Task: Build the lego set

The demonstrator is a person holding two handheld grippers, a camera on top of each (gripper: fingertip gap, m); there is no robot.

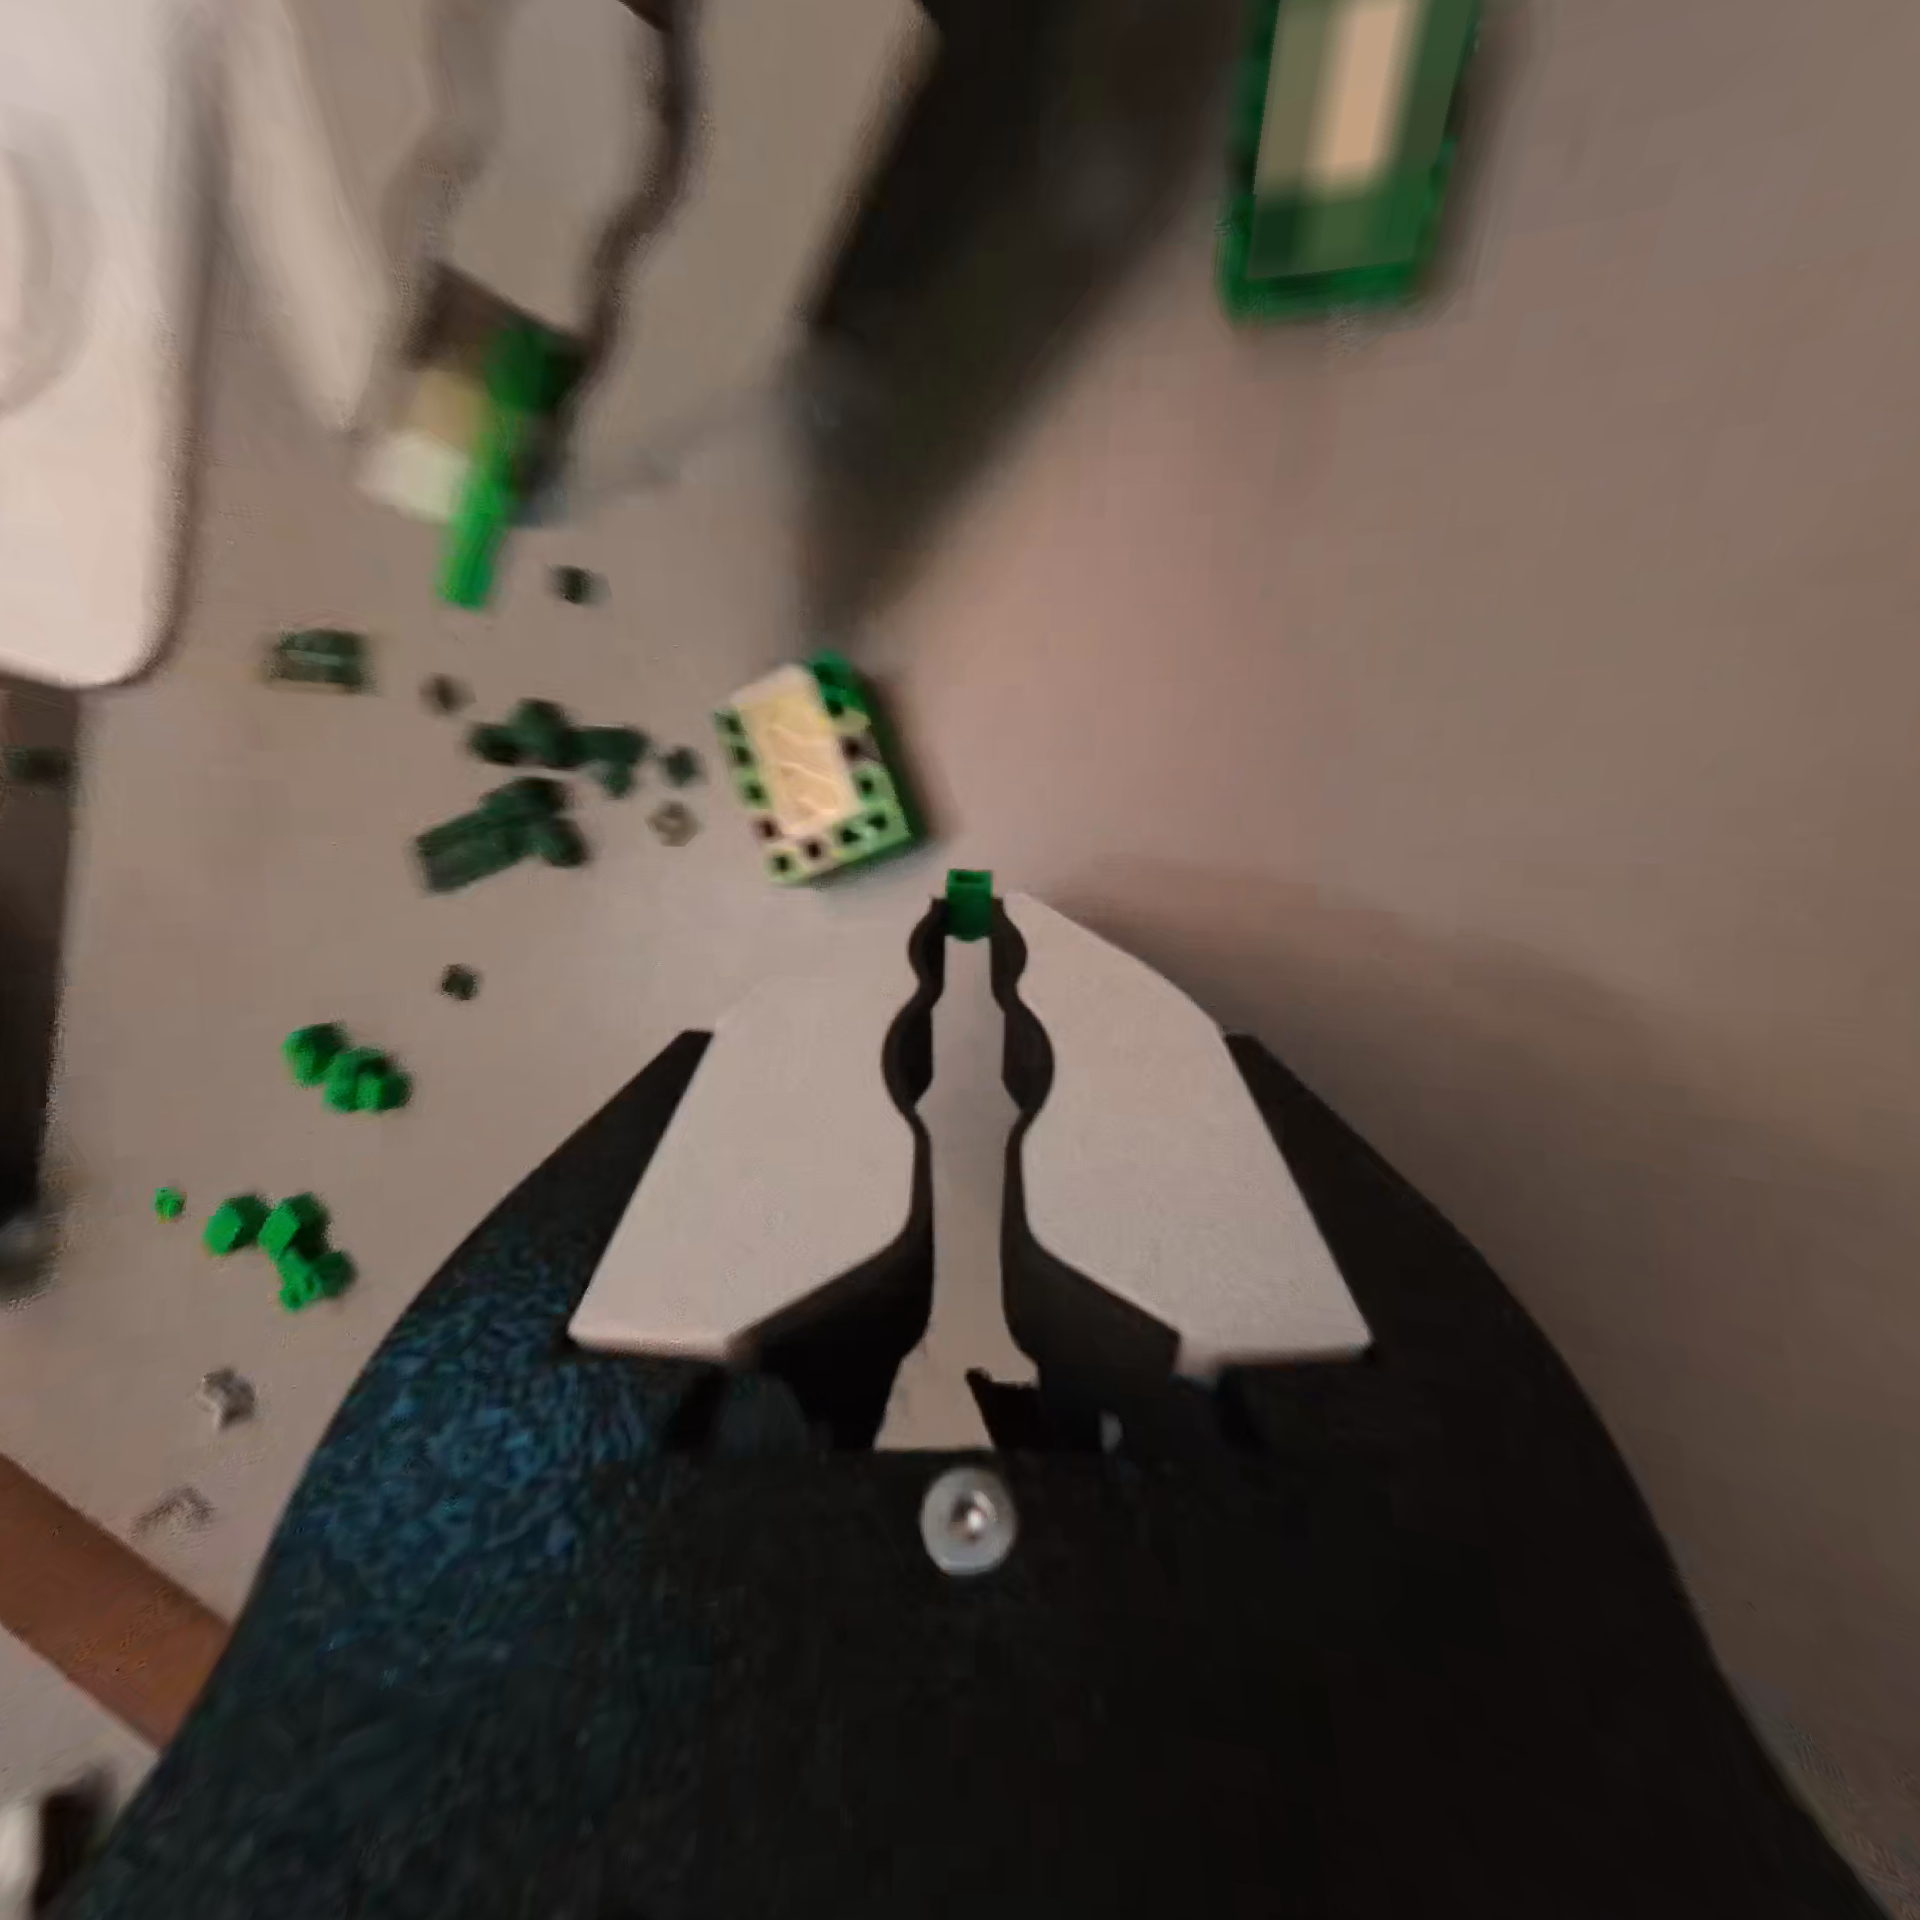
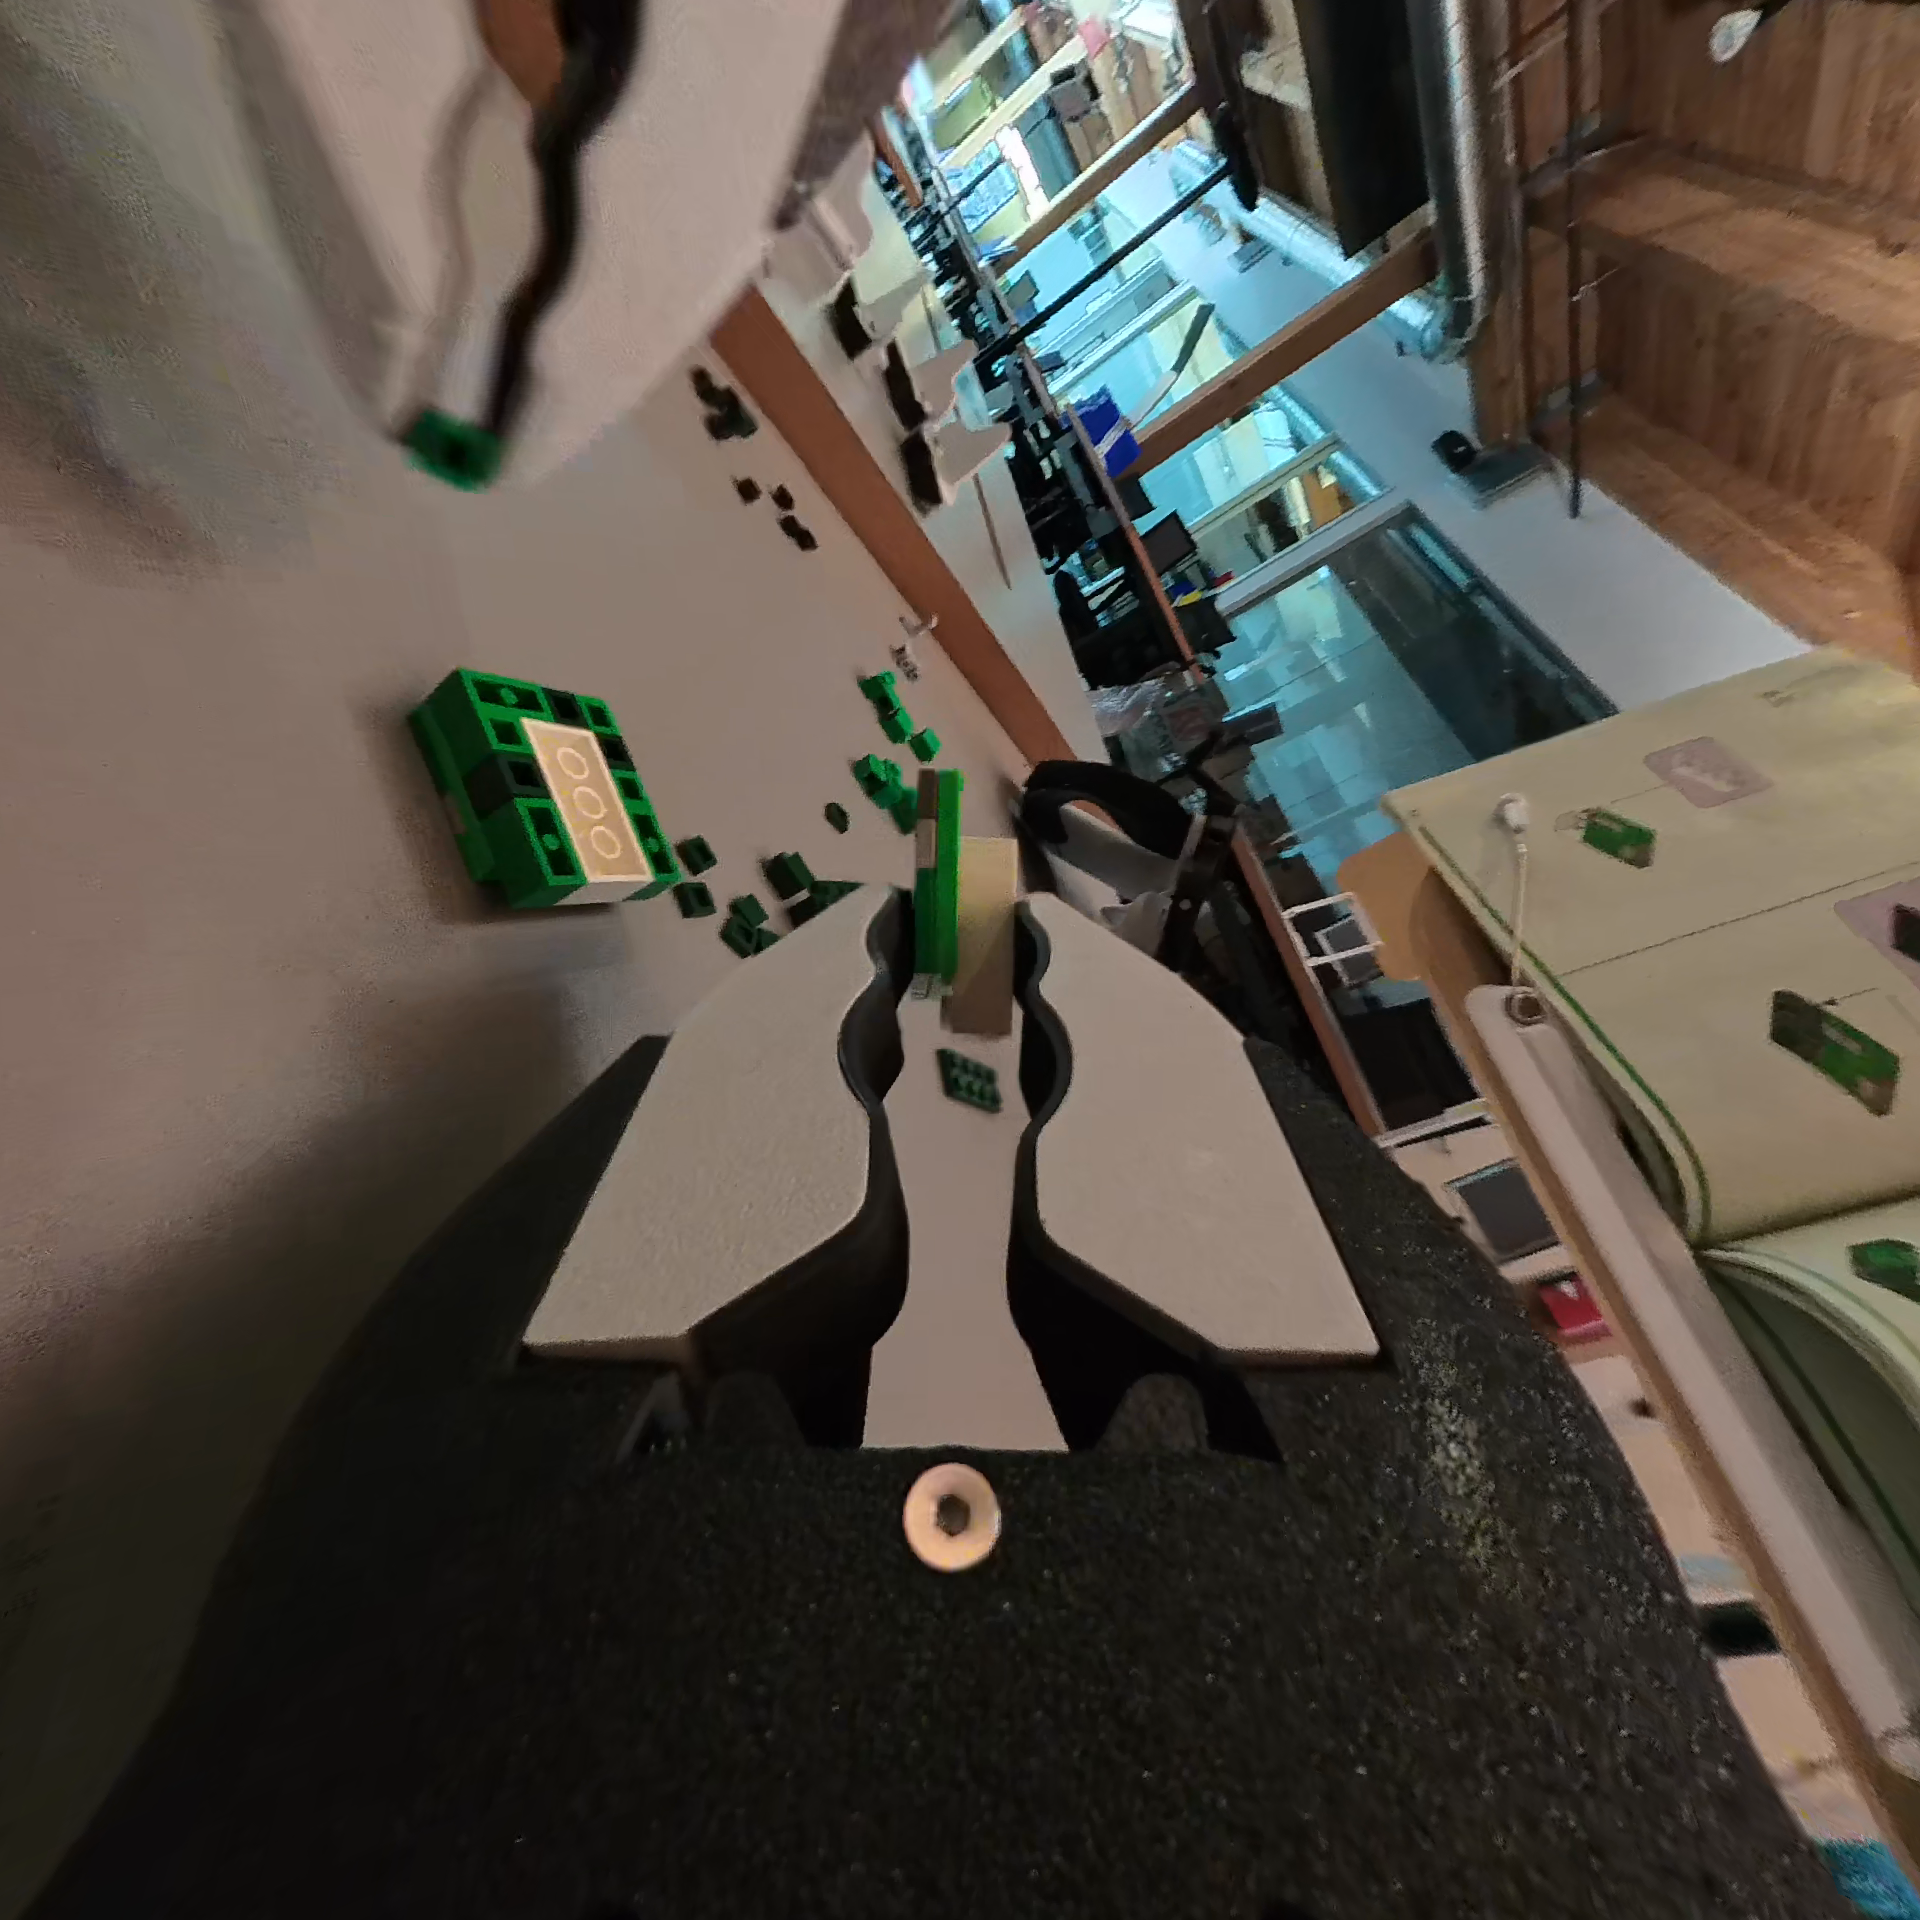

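Grey table (image 1: 1455, 727) carries the work, with a long workshop behind. Leftmost, loose green bricks (image 1: 301, 1236) lie scattered, unused. Next, a green-and-cream block (image 1: 816, 774) sits half built. The left hand-held gripper (image 1: 971, 914) pinches a small green brick (image 1: 969, 902) above it. The right hand-held gripper (image 2: 961, 925) clamps a green-and-tan assembly (image 2: 951, 883). Much building looks left.

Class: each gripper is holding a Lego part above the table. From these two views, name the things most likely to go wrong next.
1. The left gripper pinches the small green brick only at its fingertips, so it may slip or twist out.
2. The right gripper clamps the green and tan assembly edge-on; pressing the brick on could lever it loose.
3. A dropped brick could get lost among the loose green pieces on the table.
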